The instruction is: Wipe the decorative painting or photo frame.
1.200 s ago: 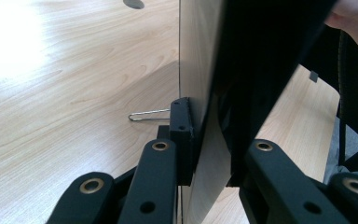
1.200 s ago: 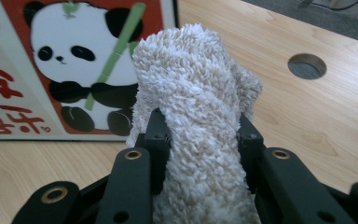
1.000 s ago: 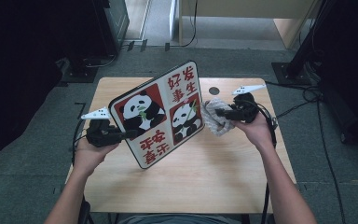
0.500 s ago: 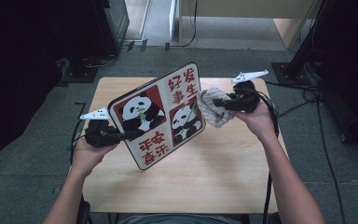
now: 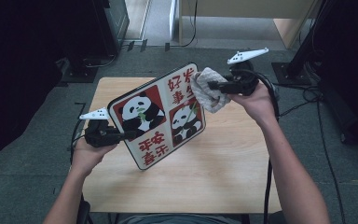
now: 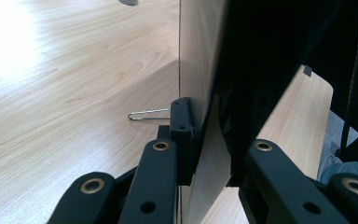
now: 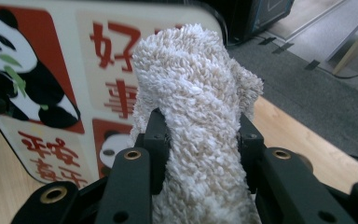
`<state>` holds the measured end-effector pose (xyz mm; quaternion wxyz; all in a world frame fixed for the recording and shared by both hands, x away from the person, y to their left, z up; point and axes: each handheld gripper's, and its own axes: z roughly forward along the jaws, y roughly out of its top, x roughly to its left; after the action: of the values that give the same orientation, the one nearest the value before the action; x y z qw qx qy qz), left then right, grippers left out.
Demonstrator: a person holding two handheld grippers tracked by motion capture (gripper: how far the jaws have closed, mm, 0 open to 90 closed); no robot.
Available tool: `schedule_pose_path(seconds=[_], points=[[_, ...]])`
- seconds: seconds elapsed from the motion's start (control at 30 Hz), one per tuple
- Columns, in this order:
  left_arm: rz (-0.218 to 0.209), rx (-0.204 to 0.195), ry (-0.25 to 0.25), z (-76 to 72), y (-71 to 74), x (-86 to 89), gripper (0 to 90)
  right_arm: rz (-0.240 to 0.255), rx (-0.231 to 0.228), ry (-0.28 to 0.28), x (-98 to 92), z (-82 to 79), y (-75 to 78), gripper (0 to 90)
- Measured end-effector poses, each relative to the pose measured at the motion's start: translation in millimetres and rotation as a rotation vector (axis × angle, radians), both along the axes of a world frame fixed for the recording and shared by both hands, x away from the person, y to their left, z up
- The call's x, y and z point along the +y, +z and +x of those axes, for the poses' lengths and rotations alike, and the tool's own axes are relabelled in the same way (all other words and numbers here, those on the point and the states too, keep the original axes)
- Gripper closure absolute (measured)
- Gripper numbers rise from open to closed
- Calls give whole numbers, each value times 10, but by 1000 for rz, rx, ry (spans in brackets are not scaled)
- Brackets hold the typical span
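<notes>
A square board printed with two pandas and red characters is held tilted above the wooden table. My left gripper is shut on the board's left edge; in the left gripper view the board's thin edge runs up between the jaws. My right gripper is shut on a bunched beige towel, which rests against the board's upper right corner. In the right gripper view the towel bulges up between both jaws, with the board's face behind it.
A thin metal wire loop sticks out by the left jaw, close over the tabletop. Dark equipment and stands sit on the grey carpet beyond the table, with a pale cabinet at the back.
My right gripper has carried the towel up and away along the board, from its right middle to its upper right corner. The left gripper and board have stayed nearly still.
</notes>
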<state>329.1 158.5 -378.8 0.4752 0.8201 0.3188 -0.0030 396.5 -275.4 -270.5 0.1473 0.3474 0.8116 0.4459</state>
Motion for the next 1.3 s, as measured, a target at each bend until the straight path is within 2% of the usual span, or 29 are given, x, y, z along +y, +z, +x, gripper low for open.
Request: schedule_pose_path(seconds=[0.07,0.2,0.3,0.5,0.6,0.93,1.3], points=[[3,0,1,-1,2,-2,808,0,-17,5,35,23,71,664],[4,4,0,1,6,-3,808,34,-46,6,101,69,198,662],[4,5,-2,3,5,0,808,40,-48,8,168,124,225,661],[-2,8,-1,10,-2,7,807,39,-44,14,240,216,109,659],[0,6,-3,9,-2,7,806,42,-41,14,233,216,76,658],[5,4,-11,5,4,14,803,4,-32,22,227,188,-22,656],[8,1,-11,3,5,15,802,9,-18,27,195,176,-184,654]])
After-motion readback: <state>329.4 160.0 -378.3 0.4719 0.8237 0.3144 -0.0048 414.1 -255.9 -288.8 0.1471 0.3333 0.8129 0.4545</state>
